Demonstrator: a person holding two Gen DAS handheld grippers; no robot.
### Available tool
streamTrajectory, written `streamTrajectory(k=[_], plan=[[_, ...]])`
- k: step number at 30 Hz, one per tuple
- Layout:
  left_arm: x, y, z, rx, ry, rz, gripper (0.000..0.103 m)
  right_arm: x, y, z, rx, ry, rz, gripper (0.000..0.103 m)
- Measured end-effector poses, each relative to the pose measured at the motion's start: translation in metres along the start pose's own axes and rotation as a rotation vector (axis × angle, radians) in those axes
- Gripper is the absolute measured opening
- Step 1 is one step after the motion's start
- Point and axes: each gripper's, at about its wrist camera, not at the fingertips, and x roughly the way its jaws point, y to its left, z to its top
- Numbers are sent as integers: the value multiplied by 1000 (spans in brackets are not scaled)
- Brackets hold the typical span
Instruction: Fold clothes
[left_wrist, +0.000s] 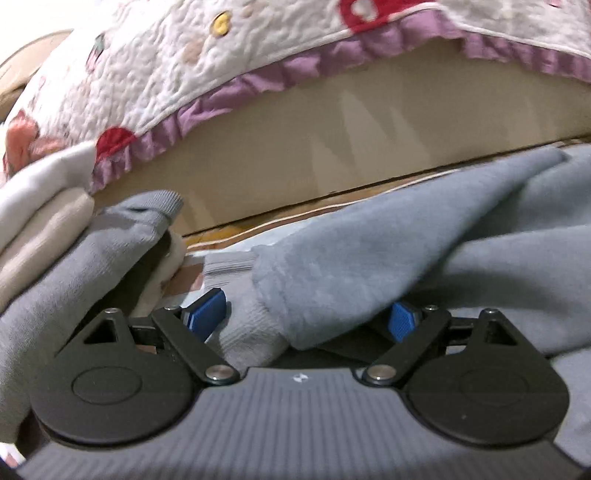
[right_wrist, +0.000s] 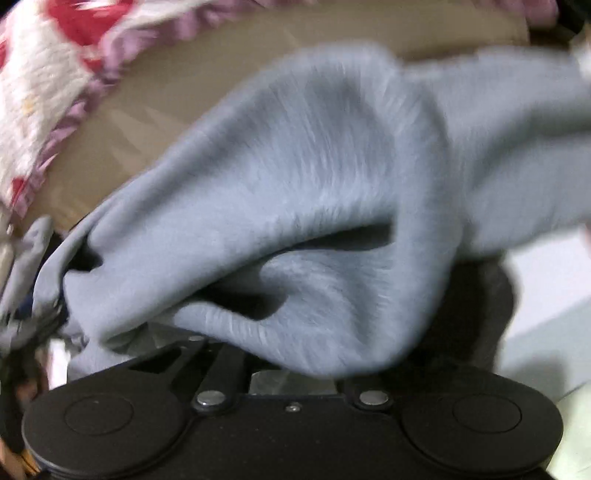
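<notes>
Fuzzy grey fleece garment (right_wrist: 295, 192) bunched; ribbed cuff (left_wrist: 251, 328); frilly quilt (left_wrist: 155, 74)

Grey-blue sweatshirt (left_wrist: 369, 251), white quilt (left_wrist: 155, 74) with red patches, purple frill (left_wrist: 258, 85)

Both wrist views close over sweatshirt (left_wrist: 369, 240)

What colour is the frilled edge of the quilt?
Purple frilled edge, clearest in the left wrist view.
</notes>
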Motion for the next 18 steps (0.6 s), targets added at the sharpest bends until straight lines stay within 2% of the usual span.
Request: streamTrajectory(k=[2, 3, 4, 6, 12, 18], plan=[[2, 13, 5, -82, -14, -53, 55, -26, 1, 6, -91, -33, -55, 4], [4, 17, 8, -96, -10, -73, 29, -40, 1, 10, -133, -50, -86, 4], [5, 21, 12, -107, -3, -93, 14, -51, -1, 17, -177, -65, -119, 4], [5, 27, 17, -125, -10, -109, 12, -69, -7, 28, -262, -98, -214, 4], [-17, 49, 33, -197, -102, -48, 10, -94, -32, 71, -393, -179, -432, 4], [-45, 73, 53, -253, -191, -2, 9, -100, -35, 116, -477, -264, -533, 3]])
